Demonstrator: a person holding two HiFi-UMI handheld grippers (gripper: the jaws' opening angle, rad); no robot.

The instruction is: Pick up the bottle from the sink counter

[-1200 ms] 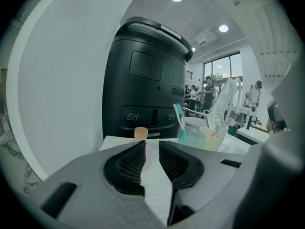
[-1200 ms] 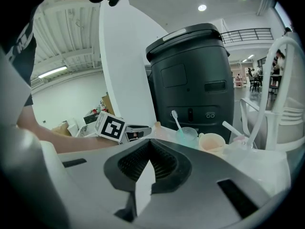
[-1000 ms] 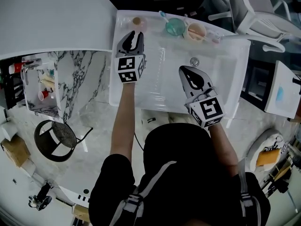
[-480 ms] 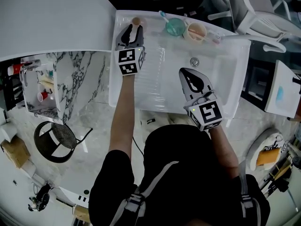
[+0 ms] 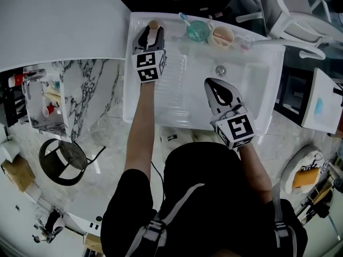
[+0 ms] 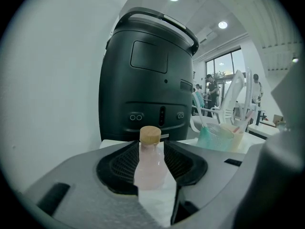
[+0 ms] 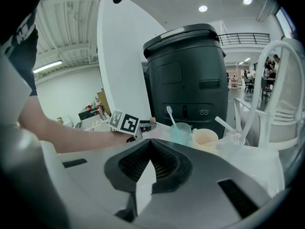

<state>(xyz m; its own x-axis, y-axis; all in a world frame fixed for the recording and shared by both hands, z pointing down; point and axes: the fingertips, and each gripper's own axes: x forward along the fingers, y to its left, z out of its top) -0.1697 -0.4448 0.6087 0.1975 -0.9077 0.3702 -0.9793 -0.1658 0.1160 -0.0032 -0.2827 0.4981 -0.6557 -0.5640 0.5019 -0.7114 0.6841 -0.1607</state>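
Item 1: bottle point(image 6: 150, 168), pale pink, see-through, with a cork-coloured cap. It is standing upright at the back left corner of the white sink counter point(image 5: 140, 98), in front of a black bin point(image 6: 147, 70).

Item 2: left gripper point(image 5: 151, 32). It is reaching over that corner, and its jaws are opening. The bottle is sitting between them with a ribbed pad on either side of its body; the pads are not visibly pressing on it.

Item 3: right gripper point(image 7: 150, 144). It is hovering over the sink basin point(image 5: 252, 74), well apart from the bottle. Its jaws are pressed together at the tips, with nothing between them.

Item 4: teal cup point(image 5: 198, 30), holding a toothbrush, and peach cup point(image 5: 222, 36). They are standing side by side along the back edge of the counter, to the right of the bottle.
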